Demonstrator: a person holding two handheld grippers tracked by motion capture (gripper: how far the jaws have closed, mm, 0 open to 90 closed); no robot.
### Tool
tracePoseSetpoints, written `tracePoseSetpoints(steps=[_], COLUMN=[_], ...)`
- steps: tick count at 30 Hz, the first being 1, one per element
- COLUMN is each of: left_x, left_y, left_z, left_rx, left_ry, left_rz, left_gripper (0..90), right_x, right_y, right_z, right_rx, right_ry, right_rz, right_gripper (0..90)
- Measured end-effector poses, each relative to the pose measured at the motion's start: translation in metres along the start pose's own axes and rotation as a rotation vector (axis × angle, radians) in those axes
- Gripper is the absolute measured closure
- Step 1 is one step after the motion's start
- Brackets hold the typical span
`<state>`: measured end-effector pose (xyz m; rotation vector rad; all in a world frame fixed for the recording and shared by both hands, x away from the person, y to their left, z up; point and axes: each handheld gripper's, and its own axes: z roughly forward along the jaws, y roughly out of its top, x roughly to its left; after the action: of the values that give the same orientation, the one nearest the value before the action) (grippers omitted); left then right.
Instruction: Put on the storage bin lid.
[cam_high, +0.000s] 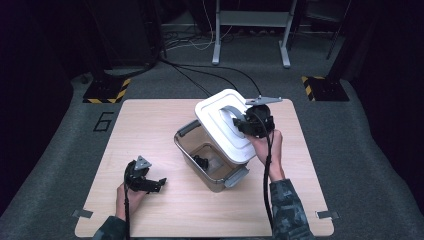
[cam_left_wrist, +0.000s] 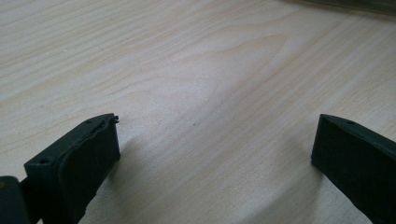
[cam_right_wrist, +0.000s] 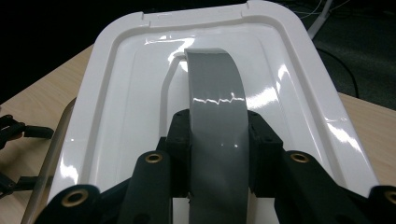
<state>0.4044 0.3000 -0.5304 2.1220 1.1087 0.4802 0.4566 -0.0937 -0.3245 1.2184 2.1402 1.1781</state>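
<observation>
Lid (cam_high: 220, 125) (white, grey handle (cam_right_wrist: 215, 116)) is held tilted over the clear bin (cam_high: 210, 157), its upper edge toward 12–1 o'clock and lower edge sitting at the bin's 3 o'clock rim. Can't tell if it's touching the rim or just above.

Right hand-held gripper (cam_high: 252, 122) is clamped on the handle: the right gripper view shows both pads hard against the grey strap, strap running straight away from the jaws. So lid's long axis is in line w/ the gripper, lid lies ahead of it, toward 9–10 o'clock in the high view.

Bin sits mid-tabletop (cam_high: 150, 120), diagonal, w/ a small dark item (cam_high: 201, 161) inside and grey latches at both ends.

Left hand-held gripper (cam_high: 145, 182) is at 7 o'clock of the bin, well apart, jaws wide open, nothing between them, low over bare wood. Right hand is the nearer one by far; IMO next move is its job, whichever way the lid goes.
</observation>
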Motion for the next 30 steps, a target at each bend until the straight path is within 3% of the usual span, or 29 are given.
tracePoseSetpoints(steps=[30], left_x=[0.0], left_y=[0.0], left_z=[0.0], left_rx=[0.001], left_ry=[-0.002], left_rz=[-0.002], left_gripper=[0.7], right_x=[0.035], right_y=[-0.002], right_z=[0.012], right_rx=[0.019], right_ry=[0.067], right_rz=[-0.004], right_gripper=[66.7])
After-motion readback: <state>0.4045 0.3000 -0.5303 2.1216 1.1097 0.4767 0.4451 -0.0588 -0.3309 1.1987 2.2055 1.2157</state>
